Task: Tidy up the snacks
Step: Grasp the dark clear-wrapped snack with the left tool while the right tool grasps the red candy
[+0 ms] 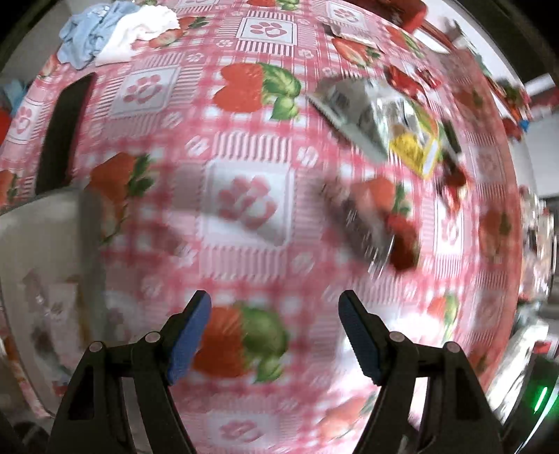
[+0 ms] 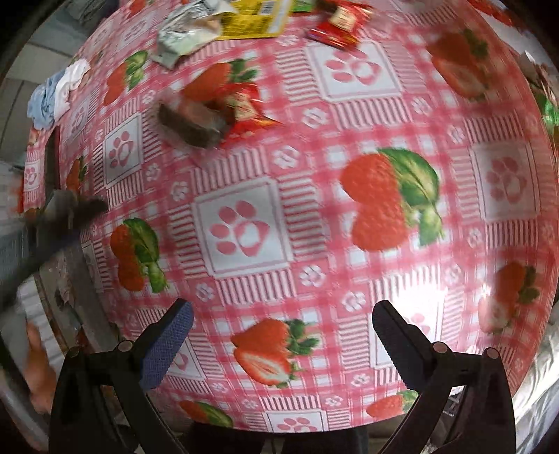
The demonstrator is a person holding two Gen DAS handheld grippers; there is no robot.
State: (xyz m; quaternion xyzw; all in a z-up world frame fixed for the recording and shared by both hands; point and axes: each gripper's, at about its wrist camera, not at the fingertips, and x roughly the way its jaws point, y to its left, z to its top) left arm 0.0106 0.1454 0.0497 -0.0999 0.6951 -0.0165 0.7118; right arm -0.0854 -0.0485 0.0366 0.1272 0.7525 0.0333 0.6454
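Fingers of the left tool (image 1: 275, 316) stand wide apart with nothing between them, aimed almost straight down at the bench (image 1: 244, 146), their blue pads (image 1: 190, 337) facing each other over a printed strawberry. The right tool (image 2: 283, 319) is just as wide and just as empty, tipped steeply down over the same surface.

A pink-and-white checked cloth with strawberries and paw prints covers the bench. A bundle of blue and white cloth (image 1: 111, 31) lies at the far left corner, with a dark flat bar (image 1: 64, 136) lying on the bench near it. A white container (image 1: 45, 262) sits low at the left edge of the left view (its contents are too blurred to read).

Snacks lie loose ahead of both tools, none touched. A silver packet (image 1: 353, 108) lies with its long axis slanting away to the upper left, touching a yellow packet (image 1: 415, 148) on its right. A red wrapper (image 2: 246, 108) lies nearer, partly under a brownish blurred piece (image 2: 195, 124) whose kind I cannot tell. Another red wrapper (image 2: 337, 29) lies near the far edge in the right view.
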